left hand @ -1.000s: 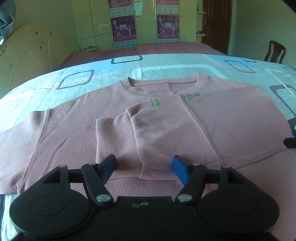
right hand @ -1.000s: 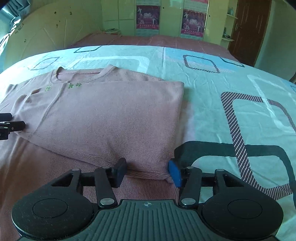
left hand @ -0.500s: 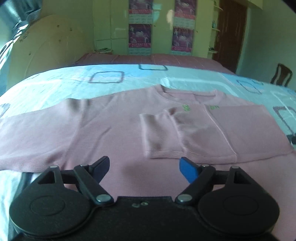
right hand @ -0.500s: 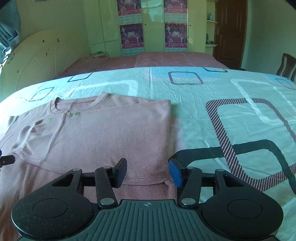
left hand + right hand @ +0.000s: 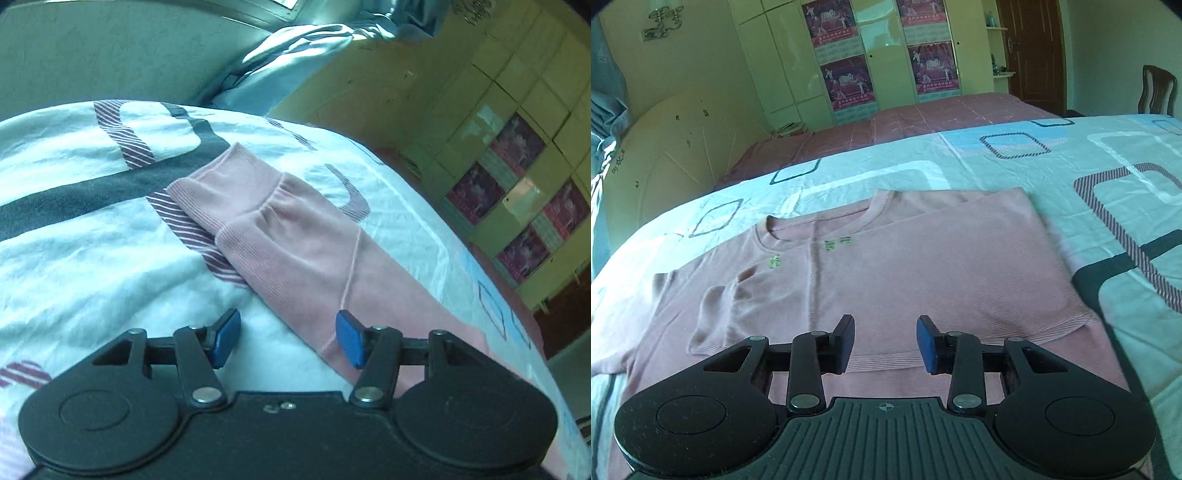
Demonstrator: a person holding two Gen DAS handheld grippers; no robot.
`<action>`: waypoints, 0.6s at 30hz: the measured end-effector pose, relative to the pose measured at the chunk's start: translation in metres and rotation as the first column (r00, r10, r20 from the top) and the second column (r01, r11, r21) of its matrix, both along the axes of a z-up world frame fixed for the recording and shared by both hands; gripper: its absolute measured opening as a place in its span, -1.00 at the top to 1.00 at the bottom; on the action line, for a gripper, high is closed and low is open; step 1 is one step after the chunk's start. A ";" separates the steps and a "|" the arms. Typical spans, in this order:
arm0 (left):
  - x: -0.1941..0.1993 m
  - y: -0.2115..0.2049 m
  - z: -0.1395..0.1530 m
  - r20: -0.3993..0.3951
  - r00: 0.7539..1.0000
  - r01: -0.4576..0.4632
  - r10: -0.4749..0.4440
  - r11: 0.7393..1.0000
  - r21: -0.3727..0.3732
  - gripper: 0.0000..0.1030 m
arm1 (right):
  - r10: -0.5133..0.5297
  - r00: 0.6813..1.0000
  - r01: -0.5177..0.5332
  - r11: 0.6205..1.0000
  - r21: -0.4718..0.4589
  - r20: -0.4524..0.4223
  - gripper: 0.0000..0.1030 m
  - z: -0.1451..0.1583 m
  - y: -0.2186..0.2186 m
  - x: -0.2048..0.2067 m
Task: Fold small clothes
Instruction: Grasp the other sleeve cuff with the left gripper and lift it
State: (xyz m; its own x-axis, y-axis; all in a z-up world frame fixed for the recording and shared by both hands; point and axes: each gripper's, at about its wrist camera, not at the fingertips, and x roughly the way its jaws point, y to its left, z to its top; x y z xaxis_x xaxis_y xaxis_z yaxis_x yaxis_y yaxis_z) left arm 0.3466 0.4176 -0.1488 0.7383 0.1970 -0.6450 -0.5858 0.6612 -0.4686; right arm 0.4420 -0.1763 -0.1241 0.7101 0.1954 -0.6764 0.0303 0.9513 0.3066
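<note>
One pink sweater (image 5: 908, 266) lies flat on the patterned bedspread (image 5: 1071, 166), collar toward the far edge of the bed. Its right half is already folded inward over the body, with that side's sleeve doubled across the chest beside two small green embroidered marks (image 5: 834, 243). The other sleeve (image 5: 295, 240) stretches out across the bedspread toward the bed's left edge, its ribbed cuff (image 5: 221, 192) resting on a dark stripe of the print.

Two grippers are in play. The left gripper (image 5: 288, 338) hovers at the near edge of that outstretched sleeve. Its jaws stand moderately apart and are closing. The sleeve's lower edge lies just beyond the right blue pad (image 5: 349, 339), and nothing is pinched between the pads. The right gripper (image 5: 886, 343) hangs over the hem of the folded panel, near the bed's front edge. Its jaws are narrower and also closing, empty, with pink fabric showing in the gap beneath them.

Behind the bed, four posters (image 5: 849, 77) hang on the wardrobe doors, and one wooden chair (image 5: 1156, 92) stands by the door.
</note>
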 end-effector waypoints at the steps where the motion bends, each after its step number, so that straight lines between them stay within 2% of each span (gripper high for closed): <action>1: -0.001 0.010 -0.003 0.033 0.999 -0.015 0.016 0.999 -0.046 -0.08 | -0.002 1.000 0.002 1.000 0.001 0.000 0.29 0.002 0.003 0.001; 5: 0.000 0.037 -0.015 0.142 0.984 -0.083 0.108 0.981 -0.176 -0.05 | -0.016 1.000 0.016 1.000 -0.005 0.004 0.29 0.010 0.008 0.005; 7: 0.000 0.048 -0.021 0.179 0.970 -0.121 0.164 0.965 -0.233 0.03 | -0.024 1.000 0.024 1.000 -0.007 0.002 0.29 0.013 0.006 0.005; 10: -0.003 0.060 -0.027 0.200 0.953 -0.167 0.228 0.945 -0.281 0.25 | -0.045 0.999 0.045 0.999 -0.019 0.000 0.29 0.014 -0.001 0.004; 13: 0.000 0.066 -0.029 0.194 0.954 -0.169 0.228 0.945 -0.280 0.47 | -0.082 0.996 0.081 0.996 -0.022 -0.018 0.29 0.009 -0.012 0.007; 14: 0.004 0.068 -0.029 0.183 0.963 -0.144 0.196 0.953 -0.266 0.70 | -0.098 0.995 0.098 0.995 -0.021 -0.030 0.29 0.006 -0.018 0.008; 15: 0.009 0.070 -0.030 0.172 0.972 -0.113 0.160 0.960 -0.255 0.77 | -0.113 0.993 0.113 0.993 -0.015 -0.041 0.29 0.004 -0.023 0.010; 18: 0.009 0.062 -0.018 0.211 0.972 -0.055 0.102 0.974 -0.220 0.79 | -0.135 0.990 0.136 0.991 0.007 -0.046 0.29 0.000 -0.034 0.010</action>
